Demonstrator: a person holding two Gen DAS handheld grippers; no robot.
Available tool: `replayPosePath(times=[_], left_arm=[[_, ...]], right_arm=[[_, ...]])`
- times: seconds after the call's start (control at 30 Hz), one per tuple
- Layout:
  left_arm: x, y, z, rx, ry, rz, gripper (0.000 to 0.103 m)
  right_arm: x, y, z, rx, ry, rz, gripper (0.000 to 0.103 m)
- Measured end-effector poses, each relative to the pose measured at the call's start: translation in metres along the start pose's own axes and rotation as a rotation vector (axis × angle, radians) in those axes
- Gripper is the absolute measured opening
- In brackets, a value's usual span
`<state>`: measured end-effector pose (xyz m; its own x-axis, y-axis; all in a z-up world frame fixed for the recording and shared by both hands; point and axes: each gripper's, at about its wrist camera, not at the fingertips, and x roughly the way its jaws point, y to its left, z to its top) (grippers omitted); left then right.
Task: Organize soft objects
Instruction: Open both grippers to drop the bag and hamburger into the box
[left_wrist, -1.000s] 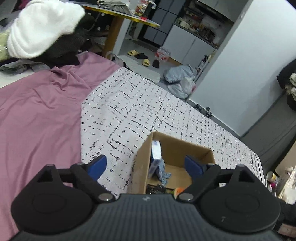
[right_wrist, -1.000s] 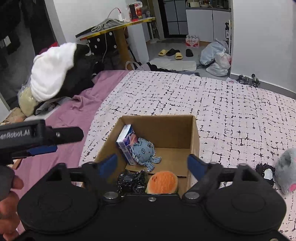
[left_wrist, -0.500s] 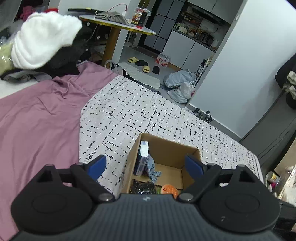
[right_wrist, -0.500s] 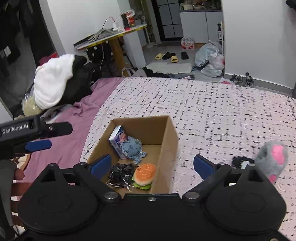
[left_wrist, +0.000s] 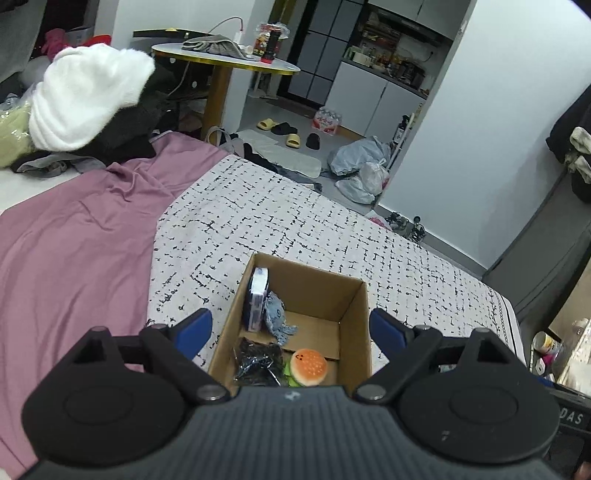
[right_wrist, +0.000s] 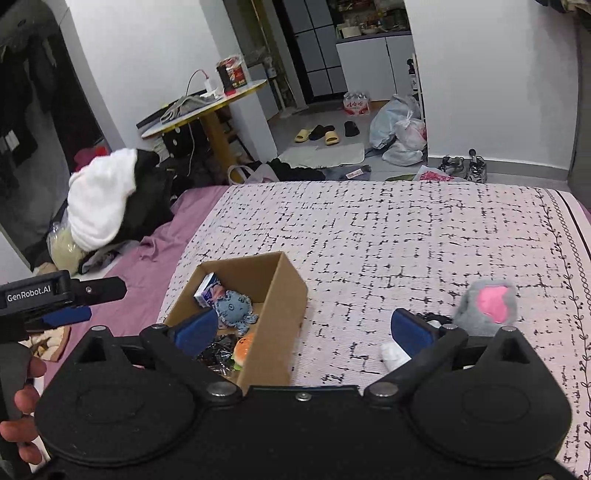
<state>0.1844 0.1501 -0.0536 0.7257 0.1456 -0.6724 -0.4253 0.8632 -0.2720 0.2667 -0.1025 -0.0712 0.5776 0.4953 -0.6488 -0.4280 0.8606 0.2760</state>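
Observation:
An open cardboard box (left_wrist: 354, 302) (right_wrist: 284, 295) sits on the black-and-white patterned bedspread. It holds a blue octopus plush (left_wrist: 275, 319) (right_wrist: 234, 308), a burger plush (left_wrist: 308, 367) (right_wrist: 243, 349), a black crinkly bag (left_wrist: 256, 362) and a small blue carton (left_wrist: 256, 295) (right_wrist: 207, 291). A grey plush with a pink patch (right_wrist: 487, 306) and a white piece (right_wrist: 393, 354) lie on the bed right of the box. My left gripper (left_wrist: 290, 334) is open and empty above the box's near end. My right gripper (right_wrist: 303, 332) is open and empty, above the box's right wall.
A purple sheet (left_wrist: 74, 236) covers the bed's left side, with a pile of white and black clothes (left_wrist: 92, 99) beyond it. A round yellow-edged table (left_wrist: 225, 62) stands behind. Shoes and plastic bags (right_wrist: 399, 129) lie on the floor past the bed.
Both grippers have pulled back and risen, so the box looks smaller and farther off. The right gripper has swung right, bringing the grey plush into fuller view.

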Motion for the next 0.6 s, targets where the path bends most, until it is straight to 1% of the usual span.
replayPosePath(times=[0.1,0.2,0.3,0.4,0.6], left_arm=[[-0.002,-0.007,-0.003,0.008,-0.007,0.024,0.091],[-0.005,-0.014,-0.007,0.014,-0.014,0.015,0.093],[-0.008,-0.021,-0.011,0.015,-0.042,0.017,0.095],[-0.010,-0.030,-0.015,0.028,-0.060,0.026,0.095],[-0.006,-0.049,-0.026,0.088,-0.064,0.017,0.095]], right_arm=[[-0.009,-0.011,0.002,0.009,-0.021,-0.001,0.103],[-0.016,-0.024,0.003,0.030,-0.045,-0.005,0.103],[-0.019,-0.041,0.003,0.077,-0.065,-0.010,0.103],[-0.022,-0.053,-0.005,0.088,-0.088,-0.003,0.103],[-0.021,-0.069,-0.019,0.102,-0.080,0.003,0.103]])
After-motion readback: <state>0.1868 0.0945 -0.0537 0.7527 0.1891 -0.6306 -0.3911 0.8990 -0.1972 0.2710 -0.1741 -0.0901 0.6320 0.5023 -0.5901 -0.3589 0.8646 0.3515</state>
